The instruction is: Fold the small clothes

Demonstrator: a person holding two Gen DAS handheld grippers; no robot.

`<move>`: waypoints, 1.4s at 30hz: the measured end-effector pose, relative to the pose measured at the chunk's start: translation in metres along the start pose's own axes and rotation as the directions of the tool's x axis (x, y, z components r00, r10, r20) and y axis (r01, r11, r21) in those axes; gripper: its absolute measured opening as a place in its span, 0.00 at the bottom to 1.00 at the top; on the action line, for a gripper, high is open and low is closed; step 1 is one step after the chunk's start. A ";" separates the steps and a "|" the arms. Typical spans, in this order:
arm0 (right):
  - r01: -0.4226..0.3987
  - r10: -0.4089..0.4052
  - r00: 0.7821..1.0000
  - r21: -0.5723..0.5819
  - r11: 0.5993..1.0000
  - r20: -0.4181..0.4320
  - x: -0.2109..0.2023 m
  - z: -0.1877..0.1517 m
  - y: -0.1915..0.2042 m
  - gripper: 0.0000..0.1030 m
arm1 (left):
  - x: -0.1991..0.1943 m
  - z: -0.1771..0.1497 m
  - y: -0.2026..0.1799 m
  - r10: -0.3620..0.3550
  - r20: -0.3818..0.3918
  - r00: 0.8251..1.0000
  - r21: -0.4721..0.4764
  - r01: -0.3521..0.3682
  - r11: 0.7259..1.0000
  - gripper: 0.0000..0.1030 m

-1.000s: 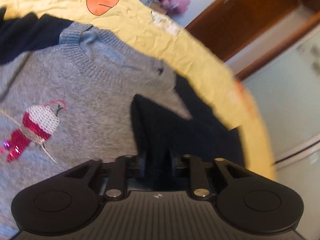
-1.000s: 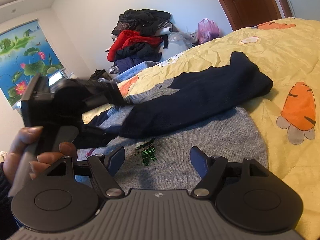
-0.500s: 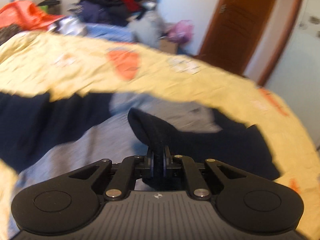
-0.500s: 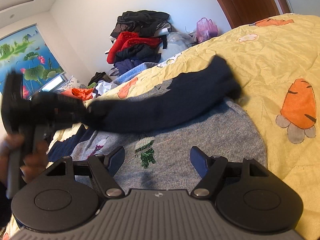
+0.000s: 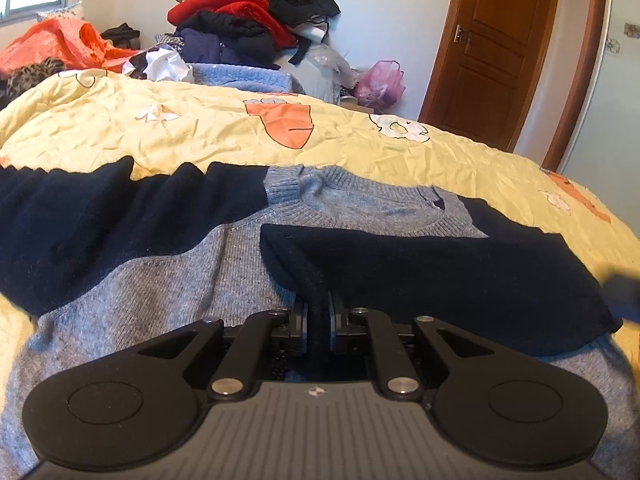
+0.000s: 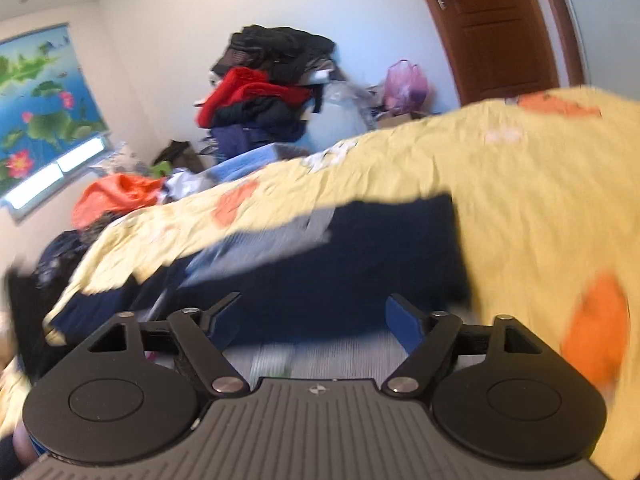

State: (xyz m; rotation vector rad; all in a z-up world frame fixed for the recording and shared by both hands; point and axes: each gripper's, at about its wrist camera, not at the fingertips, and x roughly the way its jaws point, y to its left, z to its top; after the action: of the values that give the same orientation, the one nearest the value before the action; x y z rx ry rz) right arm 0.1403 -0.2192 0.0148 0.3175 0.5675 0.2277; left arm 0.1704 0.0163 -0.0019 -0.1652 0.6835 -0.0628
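Observation:
A small grey knit sweater with navy sleeves lies flat on the yellow bedspread. Its right navy sleeve is folded across the chest. My left gripper is shut on the cuff end of that sleeve, low over the sweater's middle. The other navy sleeve lies spread to the left. In the right wrist view, blurred, my right gripper is open and empty, just above the sweater's grey body, with the folded navy sleeve ahead of it.
A heap of red, black and navy clothes is piled behind the bed, with an orange bag at the left and a pink bag near the brown door. The bed's edge drops off at the right.
My left gripper has carried the navy sleeve across the sweater and lowered it onto the chest. My right gripper has swung in lower toward the sweater; its view is blurred by motion.

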 end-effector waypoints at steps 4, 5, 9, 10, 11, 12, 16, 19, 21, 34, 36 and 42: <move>0.146 -0.155 0.985 -0.121 0.982 -0.073 0.059 0.028 0.006 0.82 | 0.000 0.000 0.003 -0.018 -0.004 1.000 -0.024 0.018 1.000 0.10; 0.172 -0.185 0.978 -0.134 0.976 -0.095 0.070 0.027 0.005 0.82 | -0.001 0.000 0.004 -0.022 -0.005 1.000 -0.028 0.022 0.999 0.10; 0.197 -0.233 0.969 -0.305 0.932 -0.085 0.088 0.000 0.005 0.95 | -0.002 0.000 0.008 -0.047 -0.009 0.999 -0.029 0.047 0.998 0.12; 0.202 -0.239 0.968 -0.319 0.926 -0.082 0.088 0.000 0.010 0.96 | -0.004 0.002 0.009 -0.057 -0.016 0.998 -0.021 0.057 0.998 0.13; 0.207 -0.244 0.966 -0.319 0.925 -0.082 0.089 0.002 0.011 0.96 | -0.008 0.004 0.013 -0.072 -0.027 0.997 -0.011 0.071 0.997 0.18; 0.204 -0.241 0.967 -0.311 0.928 -0.085 0.089 0.004 0.010 0.97 | -0.014 0.006 0.019 -0.079 -0.031 0.996 -0.006 0.079 0.997 0.28; 0.200 -0.236 0.968 -0.306 0.931 -0.085 0.089 0.007 0.008 0.97 | -0.062 0.021 0.094 -0.058 0.137 0.989 -0.118 0.075 0.990 0.90; 0.202 -0.237 0.968 -0.307 0.930 -0.083 0.089 0.004 0.009 0.97 | -0.082 0.040 0.189 0.104 0.214 0.971 -0.345 -0.025 0.938 1.00; 0.201 -0.237 0.968 -0.307 0.930 -0.083 0.089 0.005 0.009 0.97 | -0.078 0.050 0.261 0.177 0.155 0.972 -0.526 -0.070 0.848 1.00; 0.197 -0.231 0.969 -0.301 0.933 -0.082 0.089 0.000 0.008 0.99 | -0.037 0.061 0.420 0.187 0.105 0.977 -0.797 -0.030 0.603 0.35; 0.197 -0.231 0.969 -0.300 0.933 -0.083 0.091 -0.001 0.009 1.00 | -0.031 0.070 0.415 0.207 0.073 0.976 -0.755 -0.081 0.650 0.19; 0.196 -0.230 0.970 -0.298 0.934 -0.083 0.090 0.001 0.008 1.00 | -0.038 0.095 0.375 0.377 0.072 0.923 -0.561 -0.275 0.781 0.08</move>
State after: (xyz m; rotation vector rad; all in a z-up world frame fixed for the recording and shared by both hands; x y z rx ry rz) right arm 0.2138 -0.1847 -0.0257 -0.0427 0.6700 0.1158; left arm 0.2022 0.4025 0.0293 -0.5914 0.5232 0.4890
